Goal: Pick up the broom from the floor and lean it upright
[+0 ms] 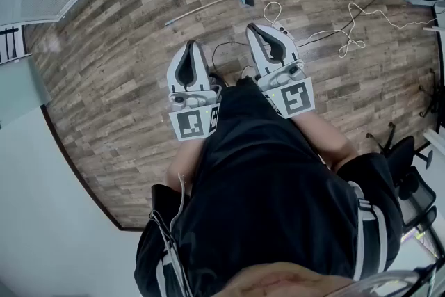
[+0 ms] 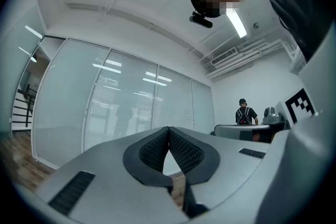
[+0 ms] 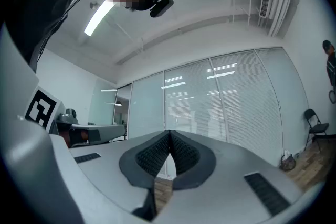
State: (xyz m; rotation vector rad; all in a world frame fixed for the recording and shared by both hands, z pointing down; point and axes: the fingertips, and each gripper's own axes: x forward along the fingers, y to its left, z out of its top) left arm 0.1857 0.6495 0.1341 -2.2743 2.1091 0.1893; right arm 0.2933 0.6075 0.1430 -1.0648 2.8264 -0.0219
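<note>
Well short of the broom (image 1: pixel 208 6) on the floor (image 1: pixel 118 87), the left claw (image 1: pixel 190 45) and right claw (image 1: pixel 252 27) are being held pressed together, empty, a reach and opening seemingly being awaited.

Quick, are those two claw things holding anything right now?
Left gripper: closed, holding nothing.
Right gripper: closed, holding nothing.

Grey left gripper (image 1: pixel 190 44), right gripper (image 1: pixel 251 26), 2 marker cubes (image 1: pixel 197 123); black clothes (image 1: pixel 264 177), perhaps white-striped.
</note>
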